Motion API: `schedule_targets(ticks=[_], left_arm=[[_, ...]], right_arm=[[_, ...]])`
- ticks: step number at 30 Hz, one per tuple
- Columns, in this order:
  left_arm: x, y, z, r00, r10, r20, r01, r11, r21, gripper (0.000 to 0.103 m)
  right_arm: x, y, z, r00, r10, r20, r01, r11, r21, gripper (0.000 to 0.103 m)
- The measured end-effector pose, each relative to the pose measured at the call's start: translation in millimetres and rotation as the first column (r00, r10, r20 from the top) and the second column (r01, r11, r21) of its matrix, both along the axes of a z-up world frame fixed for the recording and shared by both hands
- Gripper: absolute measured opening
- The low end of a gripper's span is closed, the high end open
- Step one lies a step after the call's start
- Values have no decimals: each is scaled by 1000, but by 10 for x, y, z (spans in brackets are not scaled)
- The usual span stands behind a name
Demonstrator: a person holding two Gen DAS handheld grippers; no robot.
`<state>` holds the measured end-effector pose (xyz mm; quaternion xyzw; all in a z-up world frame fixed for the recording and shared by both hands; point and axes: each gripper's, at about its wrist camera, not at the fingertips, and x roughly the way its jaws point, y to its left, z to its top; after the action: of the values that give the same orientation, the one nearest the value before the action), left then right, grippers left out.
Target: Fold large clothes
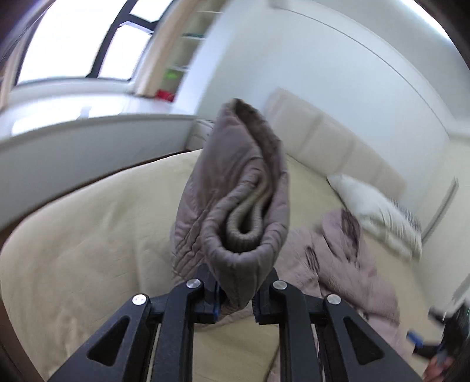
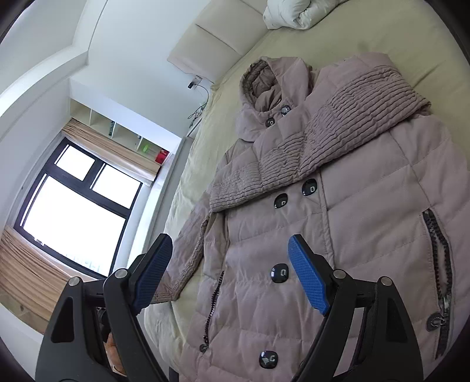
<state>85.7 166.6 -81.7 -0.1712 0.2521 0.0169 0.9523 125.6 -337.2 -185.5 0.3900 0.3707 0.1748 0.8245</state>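
Observation:
A mauve quilted coat [image 2: 337,211] with a hood and black buttons lies front up on the bed. One sleeve [image 2: 317,138] is folded across its chest; the other sleeve [image 2: 191,249] lies along its side. My left gripper [image 1: 235,293] is shut on that sleeve's cuff [image 1: 235,205], lifted above the bed, knit inner cuff showing. The rest of the coat [image 1: 346,258] lies lower right in the left wrist view. My right gripper [image 2: 232,273] is open and empty above the coat's lower front, blue pads [image 2: 308,279] apart.
The bed has a cream sheet [image 1: 88,235] and padded headboard [image 2: 217,32]. A white pillow [image 1: 376,211] and white duvet [image 2: 296,11] lie near the headboard. A window [image 2: 76,199], curtains and wall shelves stand beyond the bed. The right gripper [image 1: 440,343] shows at the left view's edge.

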Motion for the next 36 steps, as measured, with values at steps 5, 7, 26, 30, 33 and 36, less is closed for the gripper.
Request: schedule_targets(ticks=[5,7,26,30,33,36], left_arm=[[40,-1330,-198,965,-255,-57,260,913,316,16],[-38,-1624,-328,948,-304,-91,316,884,343,16],[-220,-1664,-437,936,-332,-118,352,870,347,62],[-133,-1403,-401,960,-269,-77,280,931,233,76],[172,-1203,-427,967,-230,-107,238,969,72,78],[578,-1067,-498,969,-202,-146,189,977,-98,82]], right_arm=[[131,195,2,993,113,-26,-111,990,83,81],[169,300,34,986,168,-19,-165,979,120,81],[805,1486,-122,866,455,-205,-452,890,65,19],[898,1302,226,902,409,-134,-408,912,40,17],[947,1117,740,927,374,-36,-373,927,37,17],[947,965,1393,934,343,97,-346,938,14,17]])
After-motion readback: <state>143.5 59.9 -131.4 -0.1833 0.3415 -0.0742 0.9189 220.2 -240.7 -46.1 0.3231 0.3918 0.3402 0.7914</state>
